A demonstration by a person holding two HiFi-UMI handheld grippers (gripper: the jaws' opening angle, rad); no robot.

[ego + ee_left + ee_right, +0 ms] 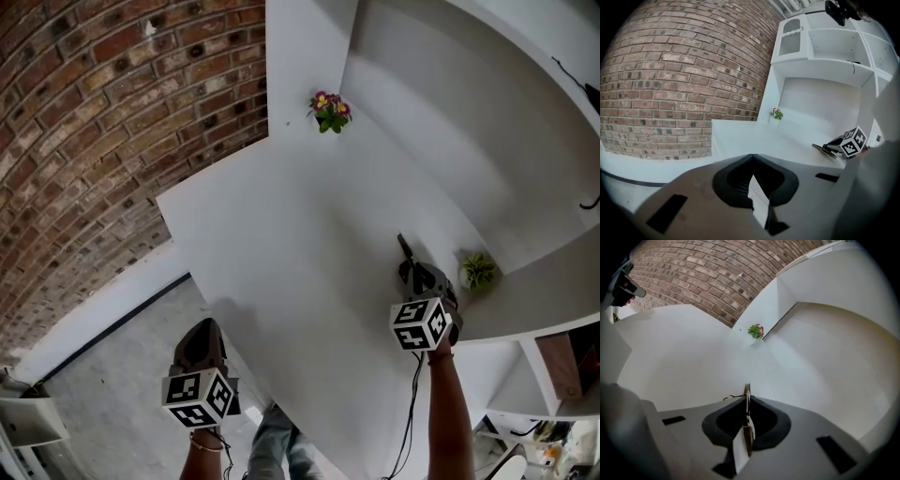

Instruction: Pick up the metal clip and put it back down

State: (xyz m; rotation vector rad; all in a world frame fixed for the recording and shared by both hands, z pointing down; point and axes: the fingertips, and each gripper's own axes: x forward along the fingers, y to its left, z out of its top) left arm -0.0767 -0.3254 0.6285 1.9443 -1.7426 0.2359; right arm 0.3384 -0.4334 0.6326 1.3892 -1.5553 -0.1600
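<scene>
over the white desk, a clip held edge-on

the right hand-held gripper [746,400] is clamped on the metal clip [747,391], a thin flat strip poking past its dark ribbed jaws over the smooth matte desk [281,244]. the left hand-held gripper [751,157] is closed on nothing, off the desk's edge. pink flowers [329,112] and a green tuft [479,270] stand well apart; a rough brick wall [94,112] runs alongside.

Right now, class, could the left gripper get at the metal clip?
Probably not: the metal clip is clamped in the right gripper, and the left gripper sits shut, off the table's edge.
</scene>
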